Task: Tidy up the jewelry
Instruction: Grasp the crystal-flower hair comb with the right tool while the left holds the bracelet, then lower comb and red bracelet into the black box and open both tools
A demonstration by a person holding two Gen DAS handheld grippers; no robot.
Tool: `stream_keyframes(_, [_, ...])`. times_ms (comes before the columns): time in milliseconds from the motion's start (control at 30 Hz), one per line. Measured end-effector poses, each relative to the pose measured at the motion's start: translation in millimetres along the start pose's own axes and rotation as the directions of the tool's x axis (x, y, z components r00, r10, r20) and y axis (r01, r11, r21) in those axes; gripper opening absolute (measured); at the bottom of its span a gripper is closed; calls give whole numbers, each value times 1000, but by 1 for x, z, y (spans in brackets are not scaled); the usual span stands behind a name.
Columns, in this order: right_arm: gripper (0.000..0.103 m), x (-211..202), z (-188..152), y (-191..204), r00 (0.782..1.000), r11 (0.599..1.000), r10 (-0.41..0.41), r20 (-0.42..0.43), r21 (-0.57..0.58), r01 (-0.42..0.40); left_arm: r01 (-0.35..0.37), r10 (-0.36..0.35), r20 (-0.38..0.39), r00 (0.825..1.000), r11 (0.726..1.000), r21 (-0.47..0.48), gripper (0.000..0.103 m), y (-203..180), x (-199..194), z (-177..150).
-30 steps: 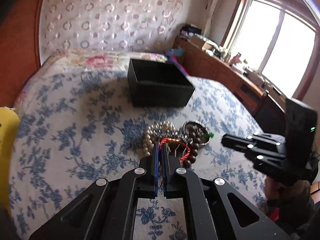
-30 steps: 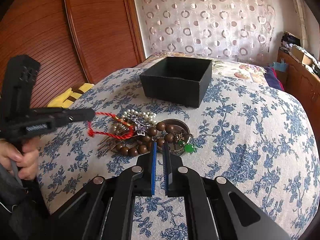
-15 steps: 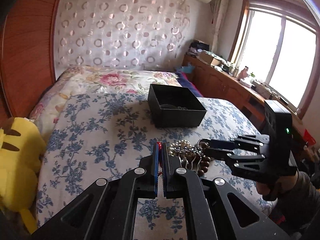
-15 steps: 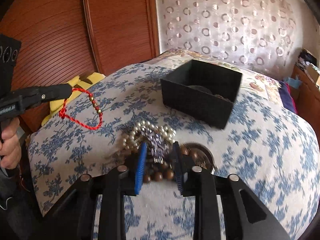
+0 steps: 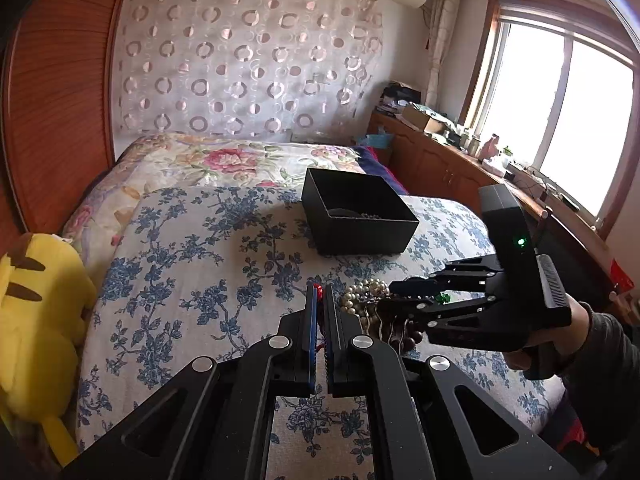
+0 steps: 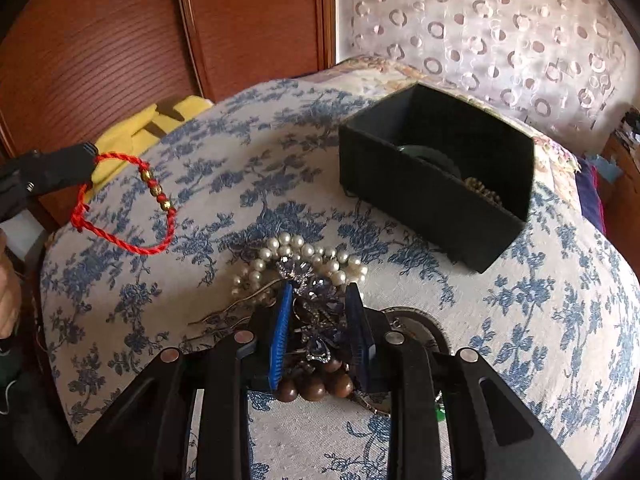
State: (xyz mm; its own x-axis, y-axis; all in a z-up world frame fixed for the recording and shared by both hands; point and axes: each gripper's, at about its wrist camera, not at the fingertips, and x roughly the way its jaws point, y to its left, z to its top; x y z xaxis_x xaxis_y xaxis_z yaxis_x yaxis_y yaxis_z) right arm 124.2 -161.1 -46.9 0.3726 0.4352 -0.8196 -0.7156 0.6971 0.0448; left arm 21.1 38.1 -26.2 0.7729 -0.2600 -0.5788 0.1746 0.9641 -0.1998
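Note:
My left gripper point(image 5: 319, 292) is shut on a red cord bracelet point(image 6: 132, 204) with gold beads and holds it in the air above the bed, left of the pile; its fingertips point(image 6: 86, 156) pinch the cord. My right gripper point(image 6: 318, 296) is open, low over the jewelry pile, its fingers either side of a purple crystal piece point(image 6: 316, 300). The pile holds a pearl strand point(image 6: 308, 256) and brown wooden beads point(image 6: 316, 388). A black open box point(image 6: 432, 196) stands behind the pile with some jewelry inside; it also shows in the left wrist view point(image 5: 356, 216).
The floral bedspread point(image 5: 192, 280) covers the bed. A yellow plush toy point(image 5: 36, 320) lies at the bed's left edge. A wooden headboard panel point(image 6: 120, 40) rises at the left. A wooden sideboard point(image 5: 448, 168) runs under the window on the right.
My left gripper has lifted the red bracelet up and away from the pile. My right gripper has opened and moved down onto the pile, around the crystal piece.

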Motion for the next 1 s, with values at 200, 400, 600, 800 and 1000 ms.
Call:
stream_keyframes(200, [26,-1,0,1,1000,1000,5,4,-14,-5,-2,2,0,1000,1000,0,2,0,0,0])
stream_keyframes(400, [24,-17,-2,6,998,1000,8,61,-21,-7,-2,2,2,1000,1000,0,2,1,-1,0])
stream_keyframes(600, [23,-35,0,-1,993,1000,-17,116,-12,18,-3,3,6,1000,1000,10,2,0,0,2])
stream_keyframes(800, [23,-49,4,-16,984,999,-42,171,31,37,-2,2,15,1000,1000,29,2,-9,6,16])
stream_keyframes(1000, [23,-63,8,-33,976,996,-75,206,64,63,4,-6,34,999,999,50,2,-18,10,32])
